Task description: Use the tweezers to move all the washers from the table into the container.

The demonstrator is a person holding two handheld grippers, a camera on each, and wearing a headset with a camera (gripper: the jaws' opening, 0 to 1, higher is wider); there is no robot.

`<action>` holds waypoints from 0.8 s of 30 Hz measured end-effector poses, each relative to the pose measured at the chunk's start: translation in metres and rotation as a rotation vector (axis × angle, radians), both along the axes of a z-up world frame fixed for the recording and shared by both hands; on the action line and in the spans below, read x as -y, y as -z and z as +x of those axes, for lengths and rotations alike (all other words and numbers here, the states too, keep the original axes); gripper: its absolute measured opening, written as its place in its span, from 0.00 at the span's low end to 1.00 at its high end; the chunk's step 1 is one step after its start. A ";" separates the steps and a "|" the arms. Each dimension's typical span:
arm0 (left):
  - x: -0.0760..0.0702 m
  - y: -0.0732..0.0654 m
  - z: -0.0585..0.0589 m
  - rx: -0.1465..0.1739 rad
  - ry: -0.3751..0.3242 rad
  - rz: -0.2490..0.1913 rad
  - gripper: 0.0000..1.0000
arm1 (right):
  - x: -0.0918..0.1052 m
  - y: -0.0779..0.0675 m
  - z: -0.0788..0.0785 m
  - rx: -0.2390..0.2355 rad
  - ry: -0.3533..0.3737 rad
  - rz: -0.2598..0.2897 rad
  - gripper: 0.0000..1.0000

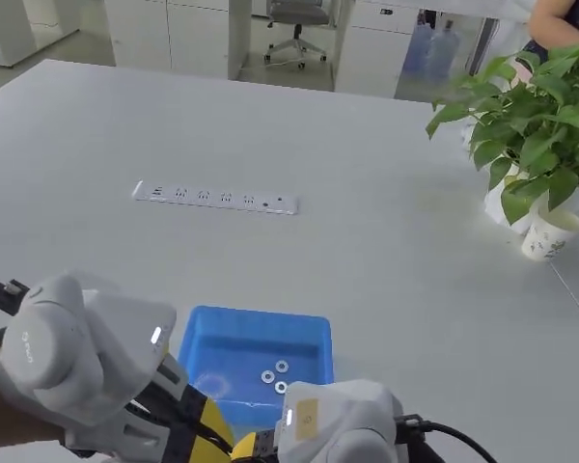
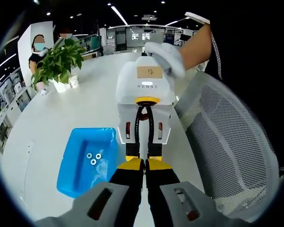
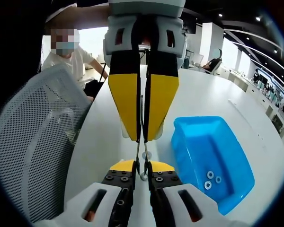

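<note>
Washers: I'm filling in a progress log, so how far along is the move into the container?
Done: three washers lie in the blue container. In hand: the left gripper and right gripper are both closed on the tweezers. Left: what looks like a loose washer on the table under them; I cannot tell whether there are more.

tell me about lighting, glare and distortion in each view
Head view: soft even light, no hard shadows on the table, washers in the blue container sharp. Left gripper view: heavy fisheye bend, ceiling lights glare. Right gripper view: same bend, washed-out bright background, tweezers thin and hard to read.
</note>
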State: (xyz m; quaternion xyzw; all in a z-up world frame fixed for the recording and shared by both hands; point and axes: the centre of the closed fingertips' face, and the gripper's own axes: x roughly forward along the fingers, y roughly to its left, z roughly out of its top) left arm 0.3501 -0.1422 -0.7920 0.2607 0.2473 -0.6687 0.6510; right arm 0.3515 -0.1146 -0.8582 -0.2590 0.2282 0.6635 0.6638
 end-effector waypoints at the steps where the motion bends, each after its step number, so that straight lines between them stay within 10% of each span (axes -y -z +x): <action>1: 0.000 0.001 0.000 0.000 -0.003 0.000 0.04 | 0.000 0.001 0.000 -0.001 0.000 0.000 0.11; 24: 0.006 0.002 0.008 -0.022 -0.022 -0.025 0.04 | 0.002 0.005 0.003 -0.013 0.016 0.002 0.11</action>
